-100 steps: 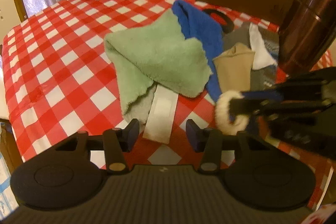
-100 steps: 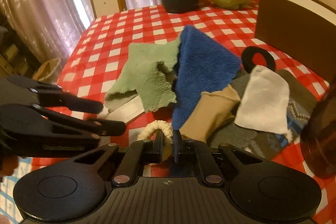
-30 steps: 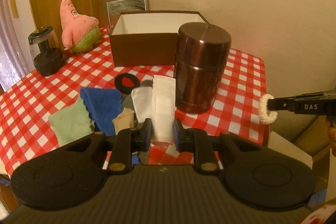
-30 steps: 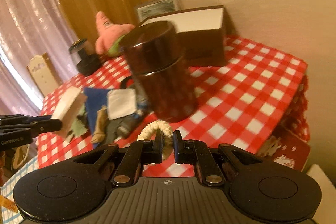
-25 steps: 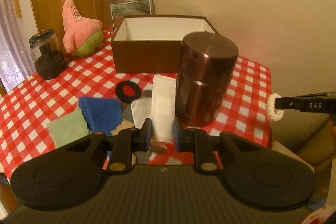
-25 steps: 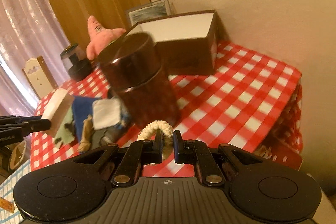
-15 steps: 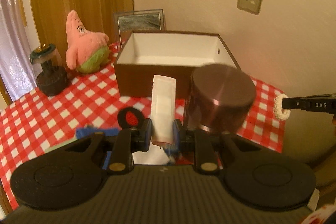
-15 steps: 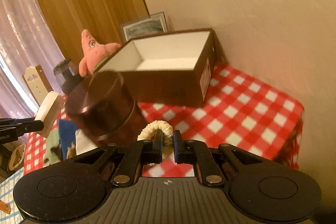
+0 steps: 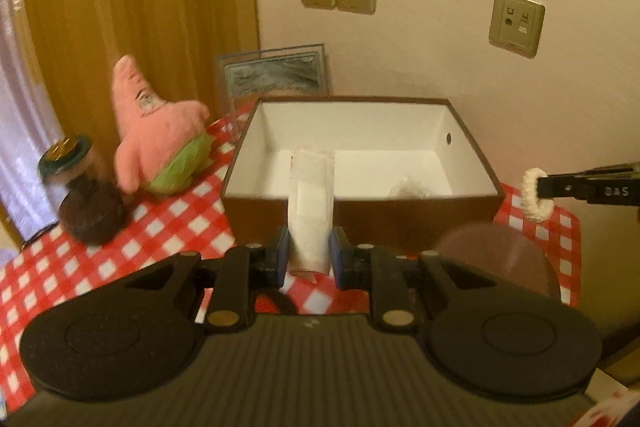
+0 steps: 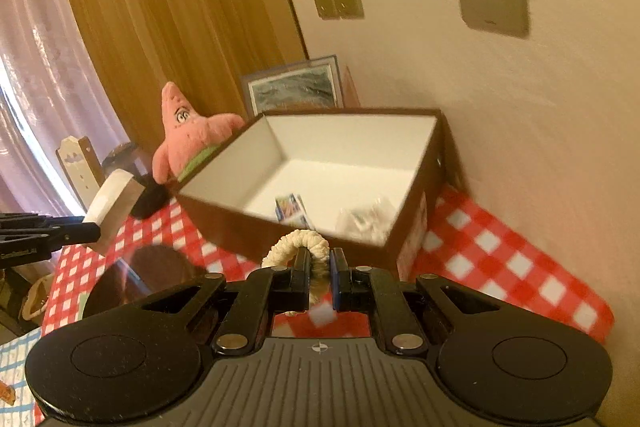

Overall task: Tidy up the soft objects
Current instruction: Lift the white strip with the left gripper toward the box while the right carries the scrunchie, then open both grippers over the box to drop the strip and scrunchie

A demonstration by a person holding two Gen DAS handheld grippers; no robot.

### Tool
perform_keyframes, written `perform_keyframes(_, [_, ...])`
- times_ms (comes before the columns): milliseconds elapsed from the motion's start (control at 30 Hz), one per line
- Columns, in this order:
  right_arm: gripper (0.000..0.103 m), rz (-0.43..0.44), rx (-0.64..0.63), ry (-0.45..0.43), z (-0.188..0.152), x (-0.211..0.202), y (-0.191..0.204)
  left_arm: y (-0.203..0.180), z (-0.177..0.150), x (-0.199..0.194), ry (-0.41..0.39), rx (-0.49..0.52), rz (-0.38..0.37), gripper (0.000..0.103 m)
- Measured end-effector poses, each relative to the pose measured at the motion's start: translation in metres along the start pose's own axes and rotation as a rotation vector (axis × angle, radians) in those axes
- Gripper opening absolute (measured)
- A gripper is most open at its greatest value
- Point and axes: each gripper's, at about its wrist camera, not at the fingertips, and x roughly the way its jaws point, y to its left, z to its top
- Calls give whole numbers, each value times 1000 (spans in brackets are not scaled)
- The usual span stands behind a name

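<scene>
Both my grippers carry soft things, with the open box ahead of my fingers.

My left gripper (image 9: 308,259) is clamped on a white folded pad (image 9: 311,203), which stands upright between the pads and reaches past my fingertips over the box's (image 9: 360,223) near wall. My right gripper (image 10: 320,277) is pinched nearly together on a cream scrunchie (image 10: 298,245), whose loop arches above my fingertips. The box is brown outside and white inside, just beyond both fingertips, with a crumpled white thing and a small printed card on its floor. A brown canister (image 9: 496,259) sits low beside my left fingers, on their right; a pink plush (image 9: 160,151) stands left of the box.
</scene>
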Motion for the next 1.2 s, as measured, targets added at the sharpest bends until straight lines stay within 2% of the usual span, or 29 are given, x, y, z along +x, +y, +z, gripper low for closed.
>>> perform_keyframes(200, [10,18,-18,-15,34,41,-1,-6,39,42,-7,33,-60,19])
perform_keyframes(433, [10,24,-19,-5,66,99,-21,-22,70,104,28,65,-124,19])
perform_keyframes(700, [10,-7,8,47,85,157,-55,-38,89,181,106,118,-147,19])
perform_keyframes(967, [10,-33,2,75,94,185,-74,-45,91,226,157,142,-151,20])
perform_keyframes(1133, [10,-38,11,80,97,195,-81,-45,92,241,171,141,-131,31])
perform_keyframes(1200, [10,-36,15,78,98,196,-82,-43,93,243,173,139,-124,46])
